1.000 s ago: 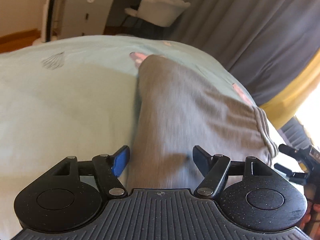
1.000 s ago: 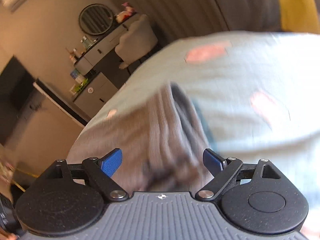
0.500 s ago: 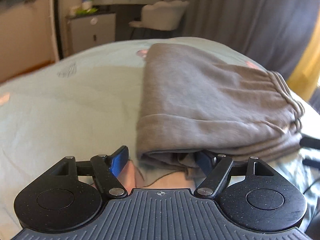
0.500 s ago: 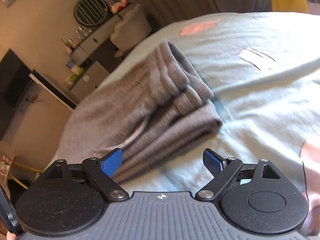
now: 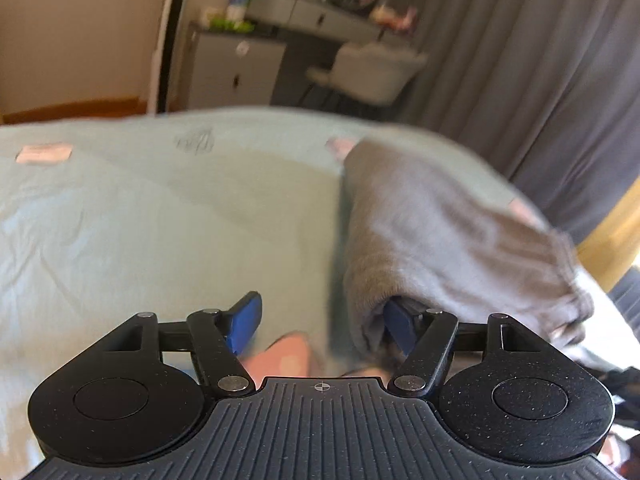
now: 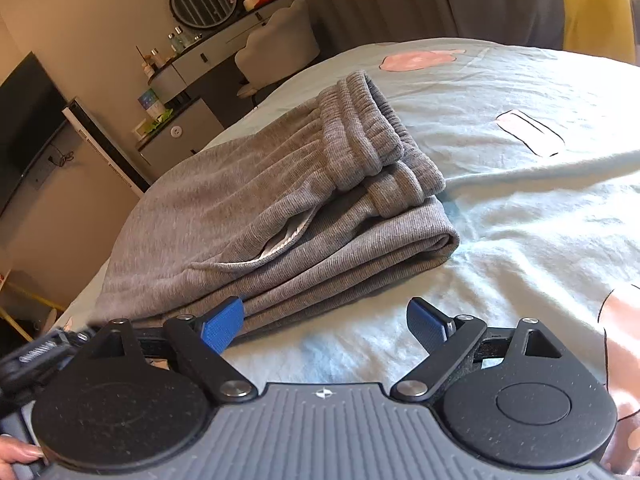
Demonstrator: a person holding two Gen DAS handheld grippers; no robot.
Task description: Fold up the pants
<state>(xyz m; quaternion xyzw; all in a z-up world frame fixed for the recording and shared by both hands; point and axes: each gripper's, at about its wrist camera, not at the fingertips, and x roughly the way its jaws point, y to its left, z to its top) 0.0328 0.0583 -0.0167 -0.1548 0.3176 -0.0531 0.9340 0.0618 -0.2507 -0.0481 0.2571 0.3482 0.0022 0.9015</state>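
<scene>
1. The gray pants (image 6: 280, 200) lie folded in a neat stack on the light blue bed (image 6: 520, 220).
2. The right gripper (image 6: 326, 326) is spread wide, holding nothing.
3. The left gripper (image 5: 320, 324) has just been closing a little; the blurry view seems to show only one finger poking into the pants' corner.
4. The folding looks nearly done. Next, maybe tidy that corner.
</scene>
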